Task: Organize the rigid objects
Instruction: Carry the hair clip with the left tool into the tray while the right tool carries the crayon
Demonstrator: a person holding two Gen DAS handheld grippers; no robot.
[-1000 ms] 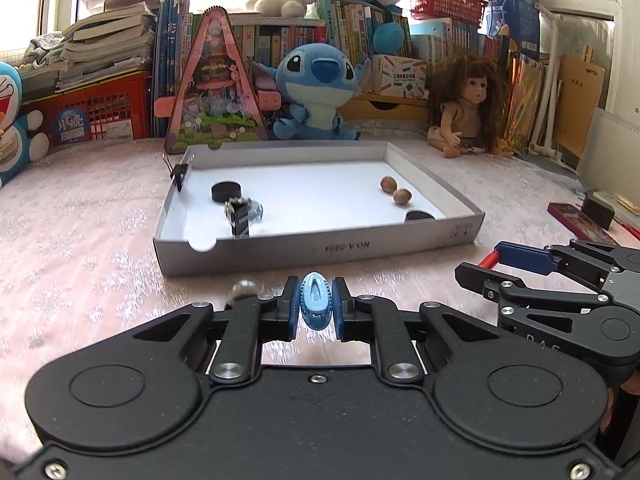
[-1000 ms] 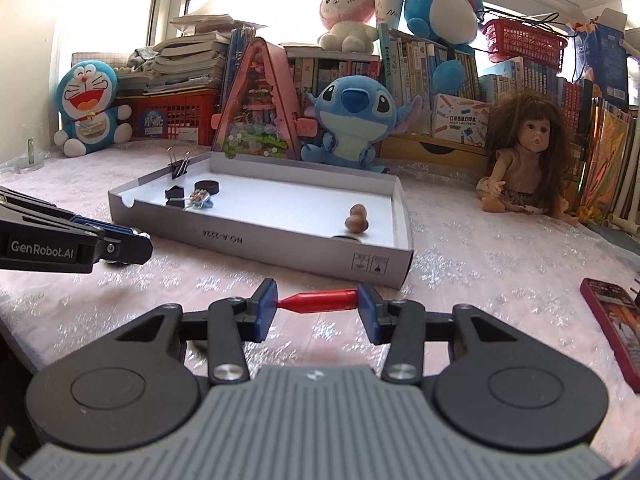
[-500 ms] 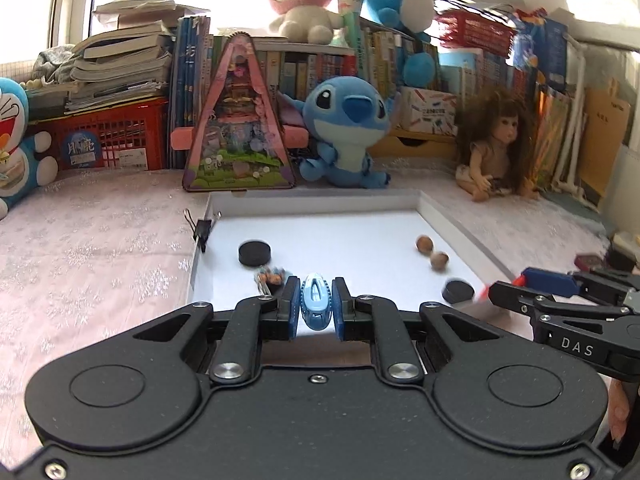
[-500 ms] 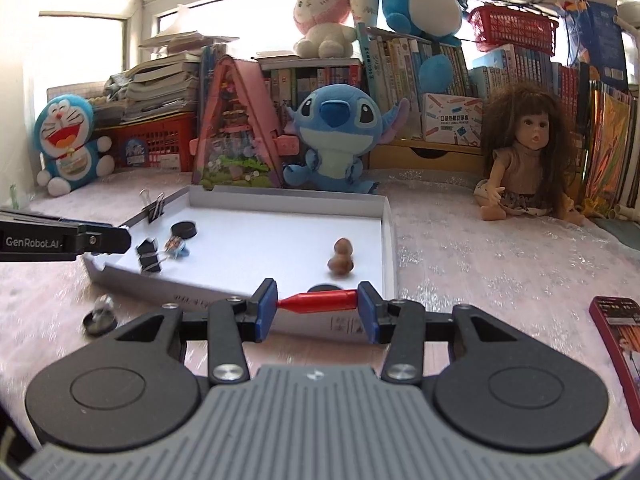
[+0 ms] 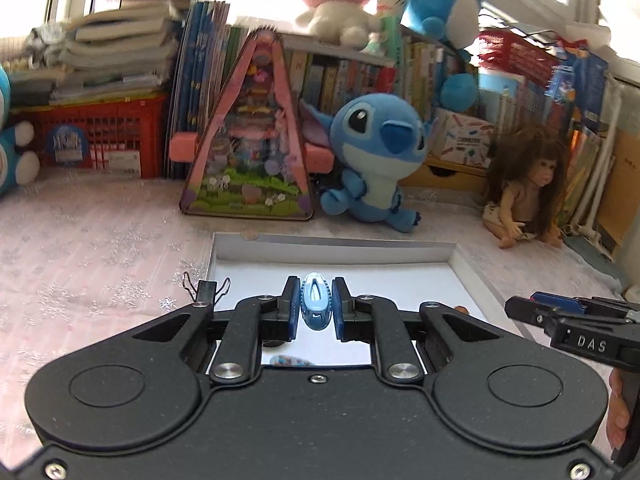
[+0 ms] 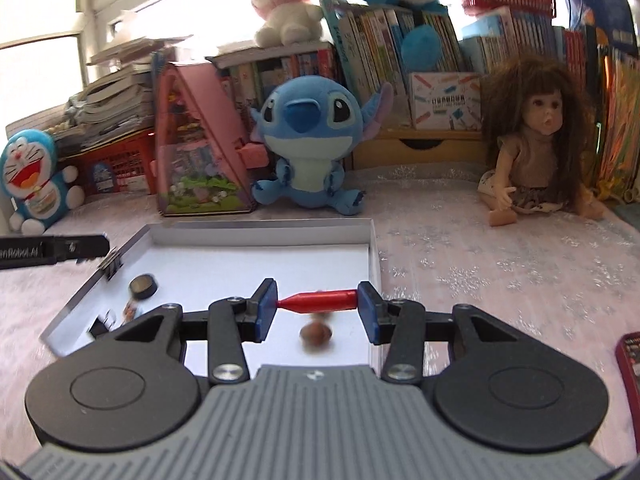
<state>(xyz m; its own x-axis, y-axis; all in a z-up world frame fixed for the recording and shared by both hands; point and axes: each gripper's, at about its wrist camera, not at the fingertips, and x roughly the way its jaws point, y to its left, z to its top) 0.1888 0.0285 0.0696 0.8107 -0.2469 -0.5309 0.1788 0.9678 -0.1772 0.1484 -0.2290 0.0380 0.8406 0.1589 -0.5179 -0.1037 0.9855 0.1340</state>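
My left gripper (image 5: pixel 316 307) is shut on a small blue oval clip (image 5: pixel 316 304) and hangs over the white shallow box (image 5: pixel 336 246). Over the same box (image 6: pixel 256 226), my right gripper (image 6: pixel 318 303) is shut on a red pen cap (image 6: pixel 320 301) held crosswise between its pads. In the right wrist view the box holds a black disc (image 6: pixel 143 285), a brown nut (image 6: pixel 316 334) and a binder clip (image 6: pixel 111 265) on its left wall. The right gripper's tip (image 5: pixel 560 312) shows at the right of the left wrist view.
A binder clip (image 5: pixel 205 290) sits on the box's left wall. Behind the box stand a pink triangular toy house (image 5: pixel 250 140), a blue plush (image 5: pixel 376 152) and a doll (image 6: pixel 536 140), with books and red baskets along the back. A red flat item (image 6: pixel 629 364) lies at the right.
Both grippers have moved forward and up, from in front of the box's near wall to over its inside. Each still holds its object. The box contents now lie under and behind the fingers.
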